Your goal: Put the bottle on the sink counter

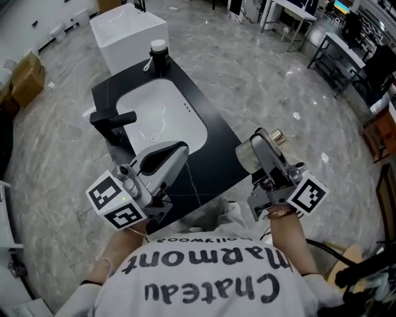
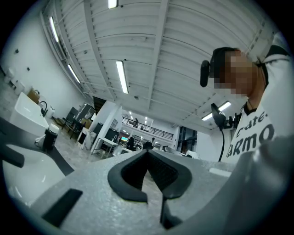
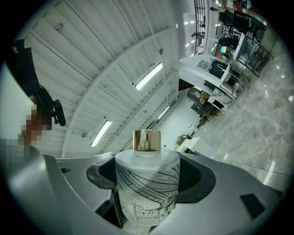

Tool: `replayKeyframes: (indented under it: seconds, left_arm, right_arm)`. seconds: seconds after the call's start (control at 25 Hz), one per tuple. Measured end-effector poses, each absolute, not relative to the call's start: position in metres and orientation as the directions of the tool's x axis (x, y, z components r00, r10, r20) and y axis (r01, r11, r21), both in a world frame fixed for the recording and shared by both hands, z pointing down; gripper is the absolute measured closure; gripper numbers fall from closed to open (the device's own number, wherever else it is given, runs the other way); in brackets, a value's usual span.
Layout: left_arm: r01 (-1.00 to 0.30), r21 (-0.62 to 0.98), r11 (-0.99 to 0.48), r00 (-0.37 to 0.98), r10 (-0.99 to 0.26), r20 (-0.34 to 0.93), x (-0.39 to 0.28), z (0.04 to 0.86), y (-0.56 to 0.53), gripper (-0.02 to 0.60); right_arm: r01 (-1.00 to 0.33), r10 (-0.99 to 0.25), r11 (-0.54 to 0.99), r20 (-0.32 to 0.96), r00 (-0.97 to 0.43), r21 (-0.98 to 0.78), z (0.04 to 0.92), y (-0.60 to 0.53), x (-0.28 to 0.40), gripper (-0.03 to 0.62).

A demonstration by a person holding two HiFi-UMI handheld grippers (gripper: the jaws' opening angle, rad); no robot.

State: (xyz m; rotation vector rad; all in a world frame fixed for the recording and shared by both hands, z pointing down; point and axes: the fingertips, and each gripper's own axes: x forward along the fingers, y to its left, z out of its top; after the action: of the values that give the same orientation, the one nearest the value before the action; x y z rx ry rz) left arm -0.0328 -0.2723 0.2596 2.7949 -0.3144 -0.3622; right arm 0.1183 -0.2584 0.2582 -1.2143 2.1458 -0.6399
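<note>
The black bench [image 1: 223,148] runs away from the person, with a white basin [image 1: 167,117] sunk into it and a black faucet [image 1: 111,121] on its left edge. At its far end stands a dark jar [image 1: 159,56] with a white lid, and just beyond that is a white rectangular tub [image 1: 127,31]. Grey marbled floor [image 1: 260,68] surrounds the bench. A cardboard box [image 1: 28,77] sits far to the left and metal-framed tables [image 1: 291,12] stand far to the right.

The bottle [image 1: 247,155], frosted glass with dark line drawings and a gold cap, is not on the bench. It is clamped between the jaws of the right hand-held gripper [image 1: 263,148], which are closed against its sides. It is held in the air off the bench's right edge, near the front corner and above the floor. The right gripper view shows it pointing up towards the ceiling lights. Nothing lies on the bench surface nearest it.

The left hand-held gripper [image 1: 173,155] is held low over the near end of the bench, beside the front rim of the basin. Its jaws are pressed together with nothing between them, and it is also tilted upward. Both are held close in front of the person's white printed shirt [image 1: 210,278]
</note>
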Motion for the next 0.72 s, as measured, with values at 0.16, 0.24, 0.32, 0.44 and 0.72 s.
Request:
replayKeyframes:
  seconds: [0.16, 0.24, 0.32, 0.44, 0.72]
  left_arm:
    - [-0.271, 0.324, -0.907, 0.921, -0.342, -0.185, -0.028, 0.270, -0.292, 0.566]
    - [-0.318, 0.329, -0.889, 0.903, -0.389, -0.181, -0.023, 0.272, -0.303, 0.566]
    - [-0.361, 0.335, -0.871, 0.882, -0.435, -0.180, -0.014, 0.273, -0.313, 0.566]
    - [-0.409, 0.340, -0.847, 0.857, -0.485, -0.176, 0.001, 0.277, -0.327, 0.566]
    - [-0.546, 0.318, -0.775, 0.790, -0.602, -0.111, 0.024, 0.297, -0.347, 0.566]
  right_arm:
    - [-0.566, -0.847, 0.501, -0.236, -0.477, -0.654, 0.264, -0.286, 0.129, 0.253]
    - [-0.550, -0.829, 0.517, -0.225, -0.511, -0.656, 0.265, -0.301, 0.134, 0.252]
    - [-0.530, -0.807, 0.536, -0.215, -0.550, -0.657, 0.266, -0.317, 0.140, 0.253]
    - [-0.495, -0.767, 0.565, -0.200, -0.609, -0.660, 0.270, -0.343, 0.148, 0.252]
    - [-0.424, -0.672, 0.594, -0.131, -0.729, -0.684, 0.297, -0.384, 0.156, 0.253]
